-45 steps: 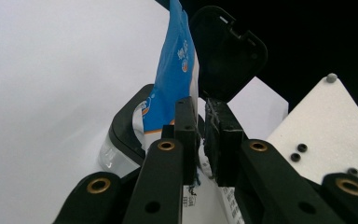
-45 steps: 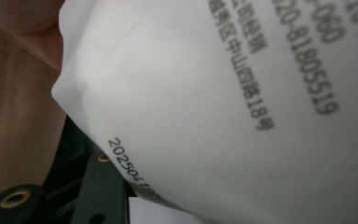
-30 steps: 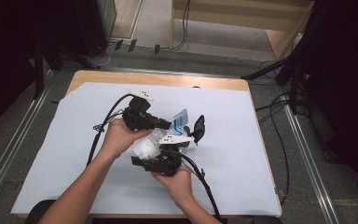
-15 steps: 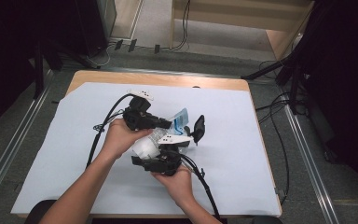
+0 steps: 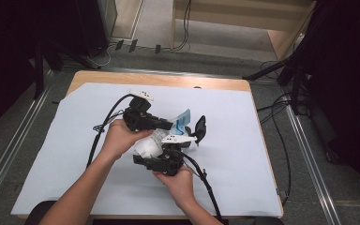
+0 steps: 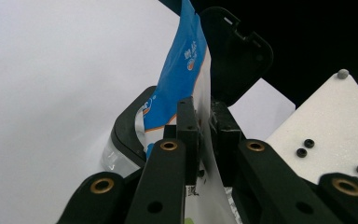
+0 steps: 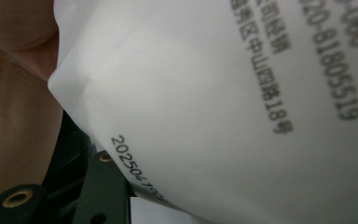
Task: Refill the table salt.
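The blue-and-white pouch [image 5: 180,123] hangs above the middle of the desk [image 5: 243,154], held between both hands, its printed blue top edge pointing away from the person toward a small black container [image 5: 199,129] with a hinged lid standing open. In the left gripper view the left gripper [image 6: 199,133] has its jaws pressed together on the pouch [image 6: 179,88] just below the blue strip, the film pinched flat between the pads, with the container [image 6: 233,51] right behind it. The right gripper [image 5: 161,161] sits lower and nearer the person; its own camera looks straight at the white printed back of the pouch [image 7: 223,93], which lies against the jaws, so I cannot tell whether they are pinching it or merely resting beside it. The pouch looks like thin, soft film: light, floppy, fairly slippery, and likely to crumple or sag wherever it is unsupported, so its contents could shift as it tilts. The sealed flat edge near the top is the sensible place to grip, as the left jaws do, while the fuller white belly is better cradled than squeezed. A pale sheet [image 5: 65,140] covers the desk, and cables [image 5: 201,176] trail from both grippers toward the person.
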The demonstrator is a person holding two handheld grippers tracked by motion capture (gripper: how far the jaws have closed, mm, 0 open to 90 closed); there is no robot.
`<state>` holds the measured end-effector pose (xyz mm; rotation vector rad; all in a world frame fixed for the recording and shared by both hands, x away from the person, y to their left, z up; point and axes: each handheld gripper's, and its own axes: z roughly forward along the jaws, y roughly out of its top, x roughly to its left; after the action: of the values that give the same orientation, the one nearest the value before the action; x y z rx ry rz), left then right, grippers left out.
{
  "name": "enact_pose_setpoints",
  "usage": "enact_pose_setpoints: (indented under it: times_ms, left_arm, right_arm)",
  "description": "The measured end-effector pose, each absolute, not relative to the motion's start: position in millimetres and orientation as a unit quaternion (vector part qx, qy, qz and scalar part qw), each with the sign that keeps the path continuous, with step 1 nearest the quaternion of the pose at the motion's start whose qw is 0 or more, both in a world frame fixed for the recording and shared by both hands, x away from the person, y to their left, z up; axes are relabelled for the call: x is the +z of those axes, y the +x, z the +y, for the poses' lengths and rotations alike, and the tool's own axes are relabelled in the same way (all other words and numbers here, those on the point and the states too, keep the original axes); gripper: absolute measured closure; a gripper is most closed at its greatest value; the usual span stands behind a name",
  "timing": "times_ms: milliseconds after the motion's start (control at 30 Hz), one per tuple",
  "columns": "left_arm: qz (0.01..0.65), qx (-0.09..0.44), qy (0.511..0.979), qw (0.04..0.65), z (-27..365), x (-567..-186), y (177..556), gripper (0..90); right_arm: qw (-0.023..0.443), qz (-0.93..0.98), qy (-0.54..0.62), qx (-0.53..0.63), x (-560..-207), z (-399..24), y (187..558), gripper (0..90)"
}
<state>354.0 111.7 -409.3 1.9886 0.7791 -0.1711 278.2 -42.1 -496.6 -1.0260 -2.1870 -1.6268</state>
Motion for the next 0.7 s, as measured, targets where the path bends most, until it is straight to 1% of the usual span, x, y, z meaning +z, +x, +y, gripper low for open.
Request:
enact_pose_setpoints:
  times_ms: [433,700]
  left_arm:
    - [0.321,-0.066,0.816,0.476,110.6,-409.3,353.4,89.4]
    - [0.322,-0.068,0.815,0.477,109.9,-409.9,353.8,89.4]
  right_arm:
    - [0.08,-0.766,-0.336,-0.542,-495.0,-38.1,275.8,52.0]
    - [0.08,-0.767,-0.34,-0.538,-495.1,-38.3,276.3,53.8]
